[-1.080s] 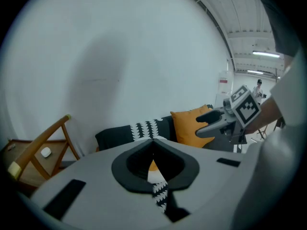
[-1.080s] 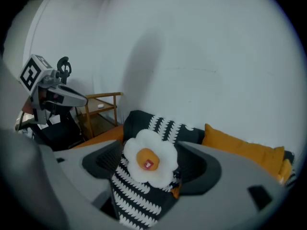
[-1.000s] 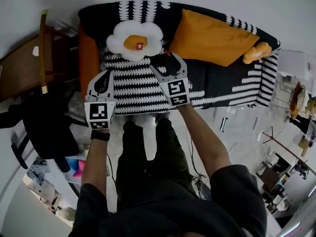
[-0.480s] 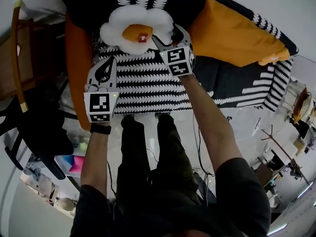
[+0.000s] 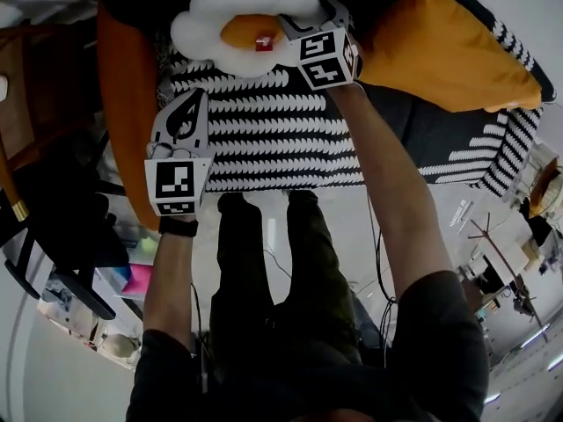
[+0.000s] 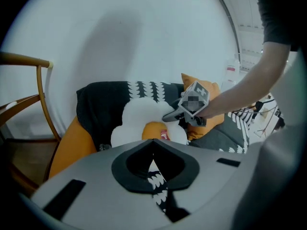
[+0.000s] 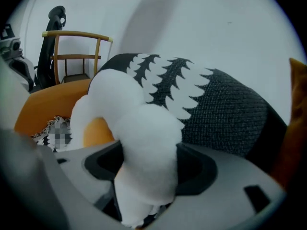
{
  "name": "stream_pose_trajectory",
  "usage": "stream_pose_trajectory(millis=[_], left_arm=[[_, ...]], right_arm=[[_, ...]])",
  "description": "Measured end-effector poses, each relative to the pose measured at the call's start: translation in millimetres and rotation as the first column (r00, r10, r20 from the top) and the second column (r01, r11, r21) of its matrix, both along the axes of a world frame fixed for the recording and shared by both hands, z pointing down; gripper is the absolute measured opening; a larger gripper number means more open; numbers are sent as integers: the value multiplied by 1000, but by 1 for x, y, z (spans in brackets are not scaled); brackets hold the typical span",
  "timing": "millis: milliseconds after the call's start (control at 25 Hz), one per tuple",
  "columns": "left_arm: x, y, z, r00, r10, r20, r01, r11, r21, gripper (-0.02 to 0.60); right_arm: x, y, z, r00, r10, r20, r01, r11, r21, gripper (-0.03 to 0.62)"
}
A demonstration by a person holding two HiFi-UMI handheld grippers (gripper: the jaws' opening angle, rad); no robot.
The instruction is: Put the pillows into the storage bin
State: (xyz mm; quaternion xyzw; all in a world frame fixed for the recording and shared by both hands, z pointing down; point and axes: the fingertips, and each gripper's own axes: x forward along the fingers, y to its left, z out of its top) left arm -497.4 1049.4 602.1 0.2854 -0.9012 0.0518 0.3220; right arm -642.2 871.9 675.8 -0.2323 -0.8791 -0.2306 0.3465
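A fried-egg pillow (image 5: 220,7), white with an orange yolk, leans on the back of a black-and-white patterned sofa (image 5: 264,139). My right gripper (image 5: 308,5) is at its right edge. One white lobe (image 7: 144,128) fills the gap between its jaws, which have just been closing; no firm pinch shows. The left gripper view shows this pillow (image 6: 139,116) with the right gripper (image 6: 175,114) at its side. My left gripper (image 5: 186,99) hangs over the seat's left part, short of the pillow, its fingertips together and holding nothing. An orange pillow (image 5: 449,51) lies at the right. No storage bin is in view.
An orange cushion or armrest (image 5: 127,104) runs along the sofa's left end. A wooden chair (image 6: 43,95) and dark bags stand left of it. The person's legs (image 5: 264,262) are in front of the sofa. Clutter fills the floor at right (image 5: 519,262).
Both grippers have moved toward the sofa back and sunk lower. The right one has gone from hovering over the seat to straddling a lobe of the egg pillow.
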Motion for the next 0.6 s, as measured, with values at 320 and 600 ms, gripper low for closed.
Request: stream_pose_trajectory(millis=[320,600], left_arm=[[11,13,-1,1000,-3,3,3,1000,-9,3],[11,20,-53,999,5,49,-4,1000,-21,3]], right_arm=[[15,12,-13,998,-35,55,34,999,19,74],[48,18,-69,995,-37,93,36,999,6,71]])
